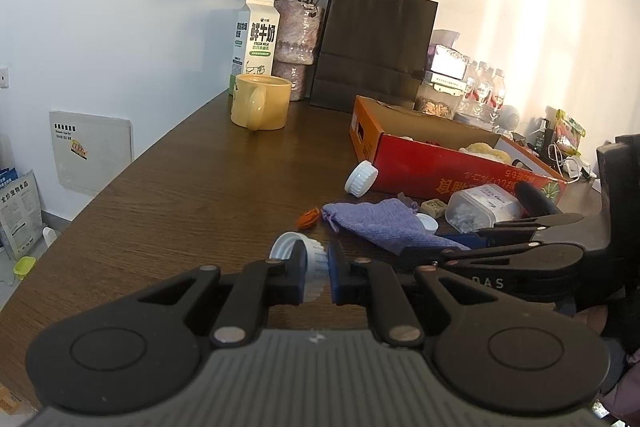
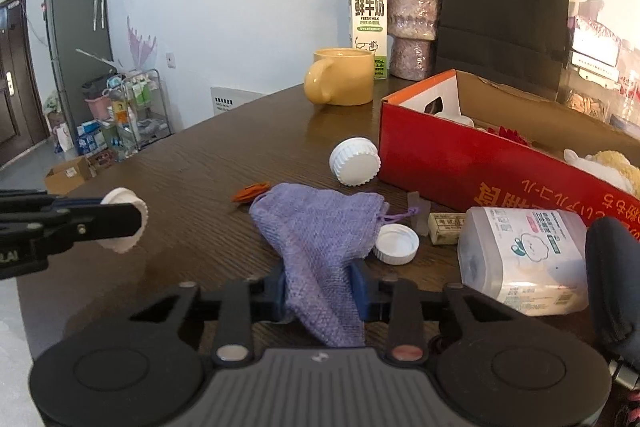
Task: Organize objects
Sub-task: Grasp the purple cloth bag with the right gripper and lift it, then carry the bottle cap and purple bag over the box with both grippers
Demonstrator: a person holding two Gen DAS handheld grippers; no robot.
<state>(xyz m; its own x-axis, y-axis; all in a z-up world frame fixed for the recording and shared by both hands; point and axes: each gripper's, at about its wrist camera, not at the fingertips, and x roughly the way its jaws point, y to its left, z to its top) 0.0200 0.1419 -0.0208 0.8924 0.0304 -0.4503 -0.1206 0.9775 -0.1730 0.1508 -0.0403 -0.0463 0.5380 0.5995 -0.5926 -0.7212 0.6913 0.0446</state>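
My left gripper (image 1: 318,267) is shut on a white ribbed bottle cap (image 1: 288,247), held just above the wooden table; in the right wrist view that gripper (image 2: 134,217) and cap (image 2: 120,197) come in from the left. My right gripper (image 2: 320,287) has its blue pads pressed on the near end of a purple knitted pouch (image 2: 316,227), which lies flat on the table. In the left wrist view the pouch (image 1: 380,223) lies ahead, with the right gripper (image 1: 424,247) at its right end.
Beyond the pouch stands an open red cardboard box (image 2: 460,155), a second white cap (image 2: 355,161) at its corner. A small lid (image 2: 396,243), a clear plastic tub (image 2: 520,259) and an orange scrap (image 2: 250,191) lie nearby. A yellow mug (image 1: 262,101), milk carton (image 1: 256,39) and black bag (image 1: 376,39) stand behind.
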